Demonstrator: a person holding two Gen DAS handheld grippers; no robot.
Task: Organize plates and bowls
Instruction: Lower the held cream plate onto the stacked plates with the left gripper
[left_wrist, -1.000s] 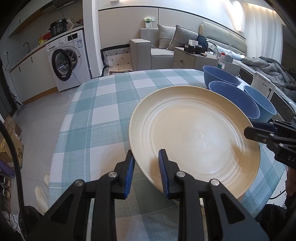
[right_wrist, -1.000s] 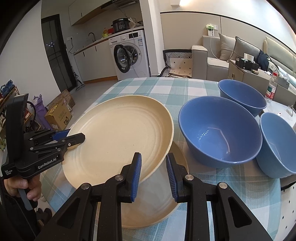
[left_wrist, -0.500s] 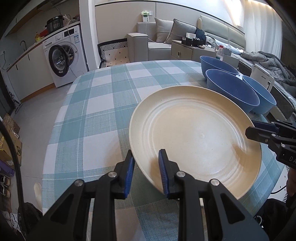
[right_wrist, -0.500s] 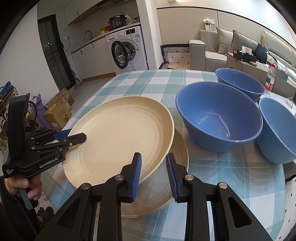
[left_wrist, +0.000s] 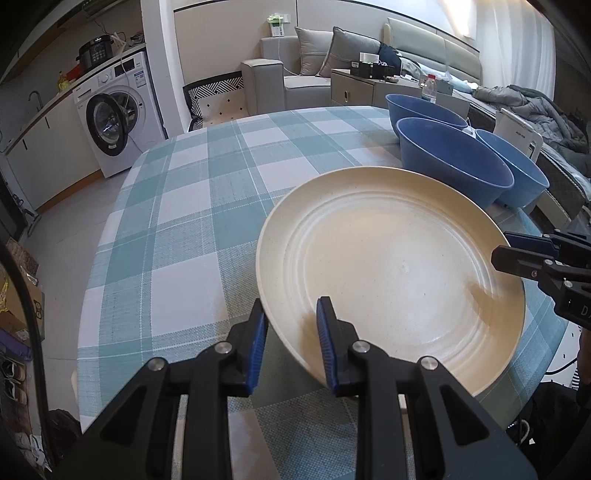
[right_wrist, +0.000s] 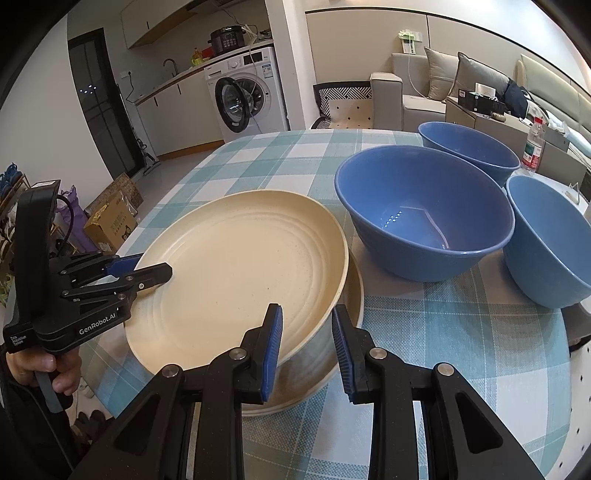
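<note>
Three blue bowls (right_wrist: 424, 210) on the counter (right_wrist: 424, 332) — two cream plates (right_wrist: 236, 280), one over the other — two hand-held grippers (right_wrist: 306, 343).

A cream plate (right_wrist: 236, 280) hung tilted just above a second cream plate (right_wrist: 321, 365) lying flat on the checked cloth. Three empty blue bowls (right_wrist: 424, 218) stood upright close together, just beside the plates.

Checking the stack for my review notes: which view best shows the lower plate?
The right wrist view. There the lower plate shows its rim and part of its well under the tilted upper plate, which both grippers hold by the rim. In the left wrist view the upper plate covers it entirely, so nothing of it shows.
</note>
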